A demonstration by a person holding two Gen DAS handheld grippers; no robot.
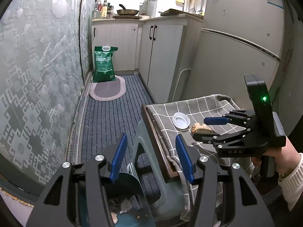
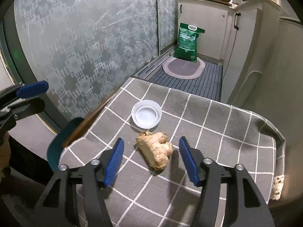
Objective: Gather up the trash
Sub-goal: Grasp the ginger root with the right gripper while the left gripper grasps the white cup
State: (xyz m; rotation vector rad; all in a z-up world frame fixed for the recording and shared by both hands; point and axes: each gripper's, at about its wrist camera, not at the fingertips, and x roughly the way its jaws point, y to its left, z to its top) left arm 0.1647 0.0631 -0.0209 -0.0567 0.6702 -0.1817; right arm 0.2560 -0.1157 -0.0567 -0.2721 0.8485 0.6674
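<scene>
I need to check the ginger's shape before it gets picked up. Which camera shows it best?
The right wrist view: the ginger lies whole and unobstructed on the checked cloth, between the open fingers of the right hand-held gripper. In the left wrist view it appears small, partly hidden behind that gripper's lower finger.

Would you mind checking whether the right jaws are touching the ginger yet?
Apart. The right wrist view shows the ginger lying on the cloth between the open right gripper, with cloth visible on both sides.
</scene>
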